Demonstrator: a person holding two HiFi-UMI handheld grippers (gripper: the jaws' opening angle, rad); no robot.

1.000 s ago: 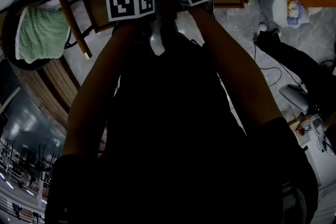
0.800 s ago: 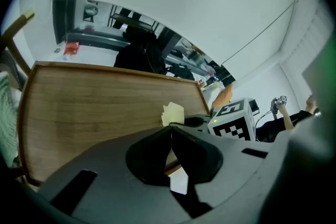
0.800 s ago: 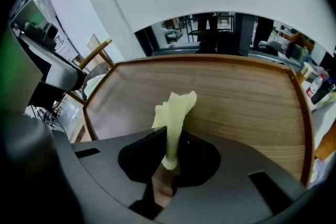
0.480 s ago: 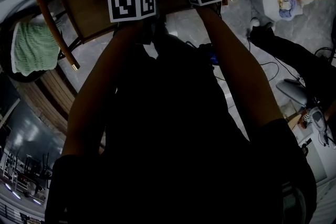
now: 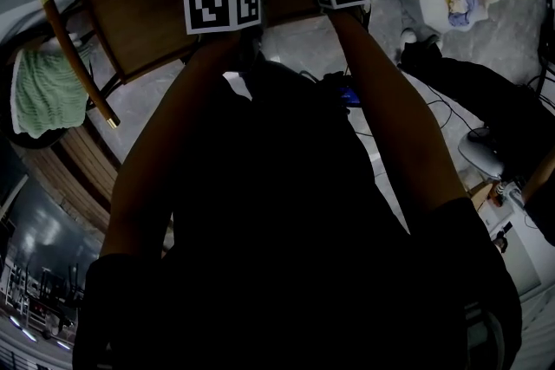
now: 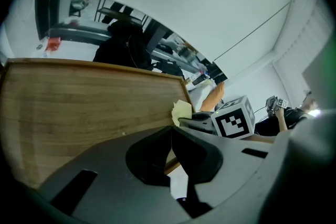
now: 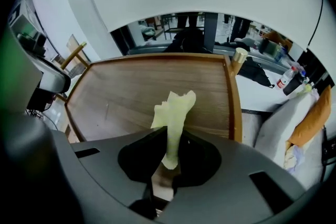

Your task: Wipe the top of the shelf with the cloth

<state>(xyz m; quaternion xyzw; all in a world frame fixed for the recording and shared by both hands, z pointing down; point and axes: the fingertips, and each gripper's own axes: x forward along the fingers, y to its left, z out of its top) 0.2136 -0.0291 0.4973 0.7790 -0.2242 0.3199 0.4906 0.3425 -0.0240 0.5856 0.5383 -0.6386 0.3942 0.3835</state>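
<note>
The right gripper [image 7: 169, 134] has its jaws closed on a pale yellow cloth [image 7: 173, 110]. Its own view shows this best: the cloth stands up out of the pinch as a narrow crumpled strip over the wooden shelf top [image 7: 131, 92], towards the right-hand end. Whether the cloth touches the wood cannot be told.

The left gripper [image 6: 170, 131] has its jaws together with nothing between them, and hangs over the shelf's near edge. Its view gives the side look that the other lacks – the cloth's free end just past the right gripper's marker cube, over the shelf's right corner.

From the head view, both marker cubes sit side by side above the shelf's front edge and only a scrap of cloth peeks past the right one (the jaws themselves are hidden there). That view alone shows a green towel [image 5: 39, 91] off to the left – well apart from the shelf.
</note>
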